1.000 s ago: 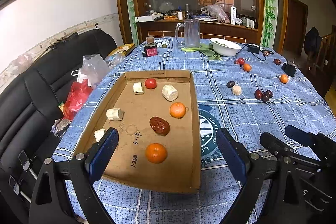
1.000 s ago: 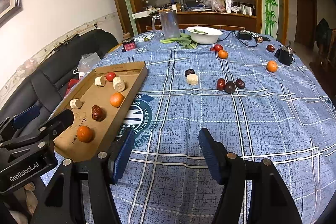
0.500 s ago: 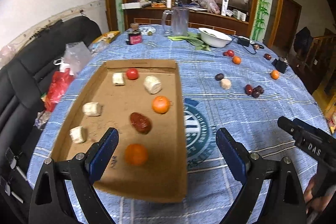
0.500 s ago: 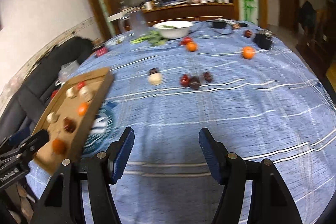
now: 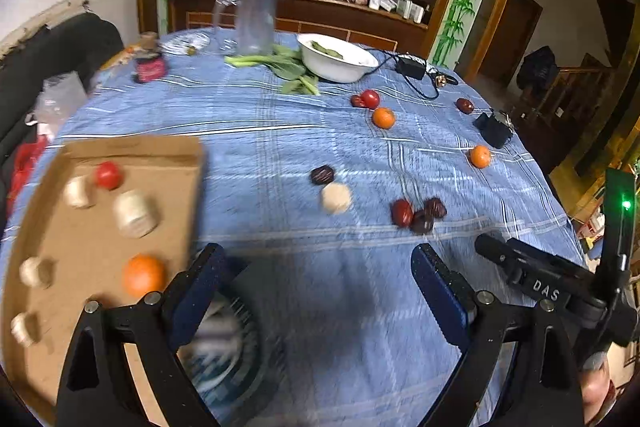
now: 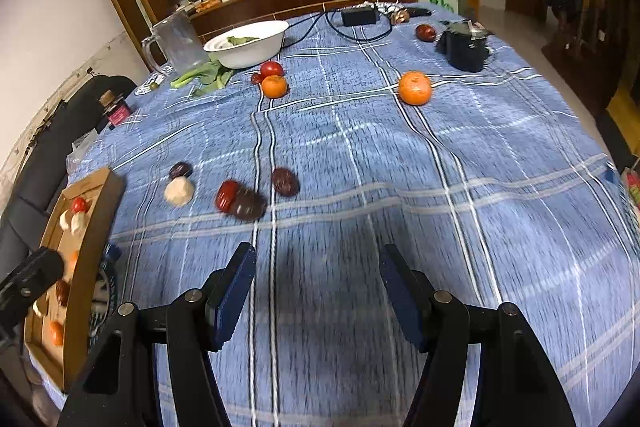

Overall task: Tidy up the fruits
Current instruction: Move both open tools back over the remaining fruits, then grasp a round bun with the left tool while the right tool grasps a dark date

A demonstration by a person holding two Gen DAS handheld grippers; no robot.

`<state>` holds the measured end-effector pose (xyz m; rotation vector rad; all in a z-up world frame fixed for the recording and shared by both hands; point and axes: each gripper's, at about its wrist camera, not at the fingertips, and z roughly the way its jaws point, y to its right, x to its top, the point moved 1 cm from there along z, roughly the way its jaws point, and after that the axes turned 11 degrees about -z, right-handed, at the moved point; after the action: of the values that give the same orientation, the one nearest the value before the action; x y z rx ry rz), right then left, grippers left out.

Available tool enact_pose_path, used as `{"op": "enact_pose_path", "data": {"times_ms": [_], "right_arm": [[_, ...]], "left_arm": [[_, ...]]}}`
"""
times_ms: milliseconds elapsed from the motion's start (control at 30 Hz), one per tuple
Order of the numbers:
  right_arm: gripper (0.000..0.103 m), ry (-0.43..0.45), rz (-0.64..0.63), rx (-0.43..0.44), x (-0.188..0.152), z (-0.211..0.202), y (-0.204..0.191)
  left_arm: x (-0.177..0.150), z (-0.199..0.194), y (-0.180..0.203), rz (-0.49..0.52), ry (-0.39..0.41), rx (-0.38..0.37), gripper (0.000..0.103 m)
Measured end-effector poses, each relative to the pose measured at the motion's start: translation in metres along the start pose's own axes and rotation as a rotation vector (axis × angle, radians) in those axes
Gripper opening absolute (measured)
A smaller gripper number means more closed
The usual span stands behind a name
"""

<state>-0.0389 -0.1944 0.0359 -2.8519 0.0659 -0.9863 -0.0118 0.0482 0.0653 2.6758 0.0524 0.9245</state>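
Note:
A cardboard tray (image 5: 88, 247) lies at the left of the blue checked tablecloth (image 5: 280, 147) and holds a tangerine (image 5: 143, 275), a tomato (image 5: 108, 175) and several pale chunks. Loose on the cloth are a dark date (image 5: 322, 174) beside a pale chunk (image 5: 337, 198), a cluster of three dates (image 5: 418, 214), tangerines (image 6: 415, 88) (image 6: 274, 86) and a tomato (image 6: 271, 69). My left gripper (image 5: 316, 287) hangs open over bare cloth, right of the tray. My right gripper (image 6: 318, 287) is open and empty, just short of the date cluster (image 6: 244, 201).
At the far side stand a white bowl (image 5: 336, 61) with greens, a glass pitcher (image 5: 254, 23), a small red jar (image 5: 149, 67), a black adapter with cable (image 5: 410, 67) and a black clip (image 6: 466, 45). A black sofa (image 5: 48, 59) borders the table's left.
Both grippers swung to the right, away from the tray and toward the loose fruit in the middle of the table. The tray slid to the left edge of both views. Jaws kept their width.

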Motion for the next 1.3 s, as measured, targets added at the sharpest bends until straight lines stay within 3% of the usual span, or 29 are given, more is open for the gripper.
{"op": "enact_pose_path", "data": {"times_ms": [67, 133, 267, 400, 567, 600, 633, 667, 700, 767, 833, 967, 1067, 1300], "right_arm": [[0.068, -0.005, 0.007, 0.012, 0.012, 0.013, 0.007], [0.064, -0.009, 0.009, 0.023, 0.022, 0.024, 0.01], [0.059, -0.019, -0.001, 0.051, 0.038, 0.047, 0.011], [0.056, -0.025, -0.021, 0.086, 0.042, 0.063, 0.006], [0.056, 0.003, -0.087, 0.055, 0.04, 0.065, -0.004], [0.056, 0.004, -0.102, 0.047, 0.04, 0.066, -0.006], [0.056, 0.004, -0.122, 0.034, 0.04, 0.067, -0.008], [0.056, 0.002, -0.147, 0.015, 0.04, 0.067, -0.012], [0.056, 0.0, -0.167, -0.002, 0.039, 0.068, -0.014], [0.056, -0.009, -0.206, -0.035, 0.039, 0.069, -0.02], [0.04, -0.008, -0.216, -0.044, 0.038, 0.068, -0.02], [0.034, -0.005, -0.208, -0.05, 0.037, 0.067, -0.016], [0.023, 0.002, -0.187, -0.04, 0.037, 0.066, -0.012], [0.019, 0.009, -0.144, -0.008, 0.035, 0.063, -0.006]], "left_arm": [[0.008, 0.022, 0.004, -0.03, -0.029, -0.001, 0.091], [0.017, 0.044, 0.002, -0.076, -0.066, -0.024, 0.075], [0.027, 0.079, -0.003, -0.145, -0.113, -0.029, 0.068], [0.022, 0.095, -0.002, -0.104, -0.116, -0.031, 0.065], [0.017, 0.099, 0.008, -0.002, -0.073, 0.003, 0.064], [0.017, 0.1, 0.009, 0.01, -0.069, 0.013, 0.057], [0.016, 0.1, 0.01, 0.018, -0.064, 0.022, 0.04], [0.017, 0.1, 0.009, 0.021, -0.064, 0.019, 0.033], [0.018, 0.1, 0.007, 0.005, -0.079, -0.029, 0.025], [0.019, 0.1, 0.004, -0.017, -0.085, -0.05, 0.025], [0.018, 0.1, 0.005, -0.014, -0.079, -0.047, 0.025], [0.016, 0.102, 0.008, -0.005, -0.063, -0.042, 0.027], [0.017, 0.102, 0.009, 0.0, -0.067, -0.042, 0.026], [0.017, 0.097, 0.0, -0.057, -0.072, -0.078, 0.026]]}}
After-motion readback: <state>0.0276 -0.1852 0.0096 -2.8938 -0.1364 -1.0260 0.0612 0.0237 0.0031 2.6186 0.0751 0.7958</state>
